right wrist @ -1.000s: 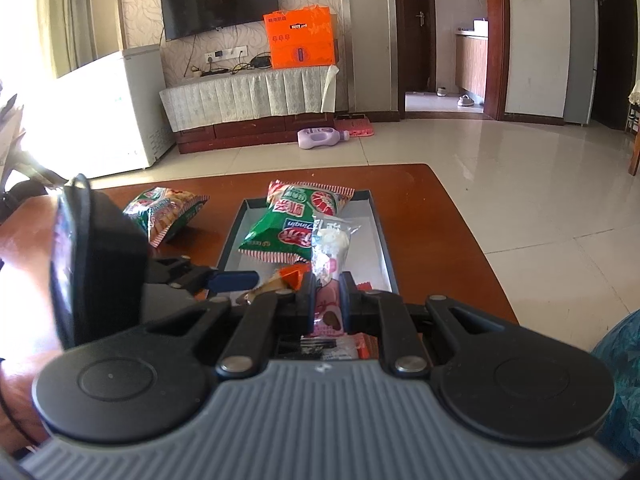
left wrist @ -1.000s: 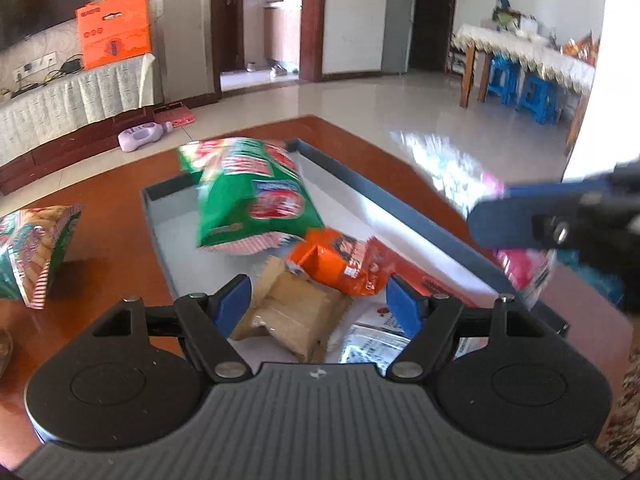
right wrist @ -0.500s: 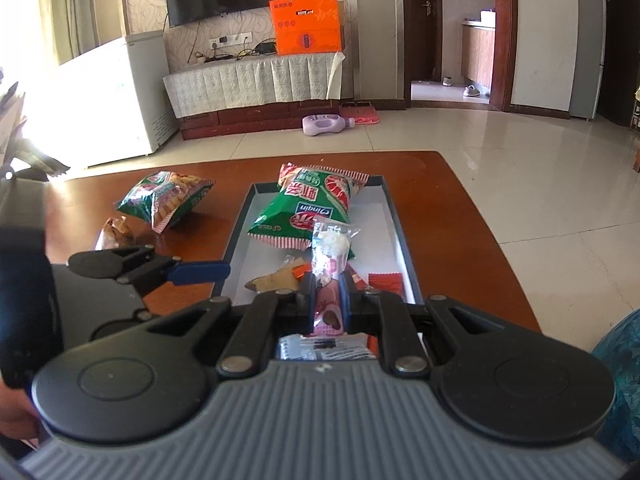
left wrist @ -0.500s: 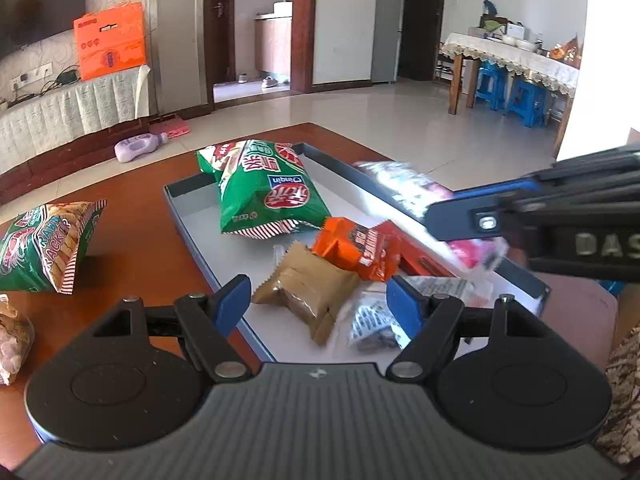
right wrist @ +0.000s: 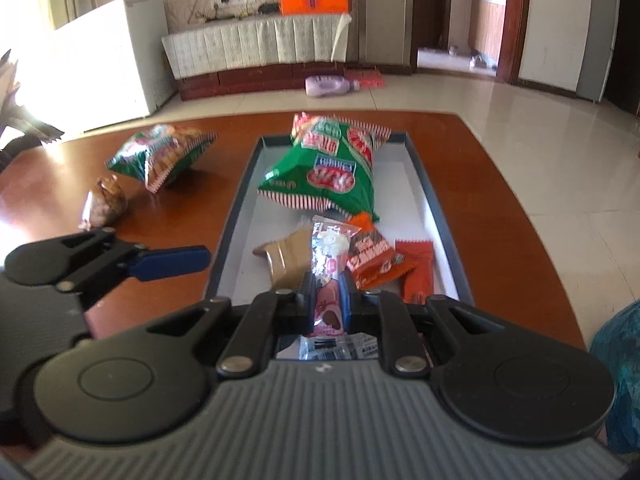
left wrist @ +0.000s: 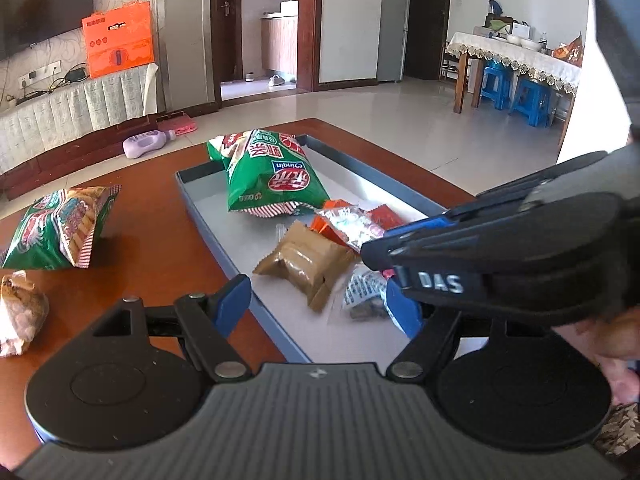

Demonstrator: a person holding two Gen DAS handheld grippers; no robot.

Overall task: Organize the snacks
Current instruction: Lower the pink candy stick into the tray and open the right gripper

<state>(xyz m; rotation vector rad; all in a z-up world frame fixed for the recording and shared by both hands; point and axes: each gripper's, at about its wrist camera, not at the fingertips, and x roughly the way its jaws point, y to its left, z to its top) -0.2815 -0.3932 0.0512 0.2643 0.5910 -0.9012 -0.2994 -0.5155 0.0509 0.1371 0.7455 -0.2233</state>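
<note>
A grey tray (right wrist: 430, 196) on the brown table holds a green chip bag (right wrist: 328, 168), a brown packet (right wrist: 286, 258), an orange packet (right wrist: 370, 258) and a red packet (right wrist: 418, 268). My right gripper (right wrist: 329, 300) is shut on a pink and white snack packet (right wrist: 326, 276), low over the tray's near end; it also shows in the left wrist view (left wrist: 400, 248). My left gripper (left wrist: 320, 300) is open and empty, at the tray's near left edge (left wrist: 216, 232). Its blue finger shows in the right wrist view (right wrist: 172, 262).
On the table left of the tray lie a second green chip bag (right wrist: 160, 156) and a small brown wrapped snack (right wrist: 106, 202). A clear packet (left wrist: 362, 292) lies at the tray's near end. The table's right edge (right wrist: 516, 200) drops to a tiled floor.
The right gripper with the pink packet has come lower and closer over the tray's near end. The left gripper has drawn back and left, bringing the table's left snacks into view.
</note>
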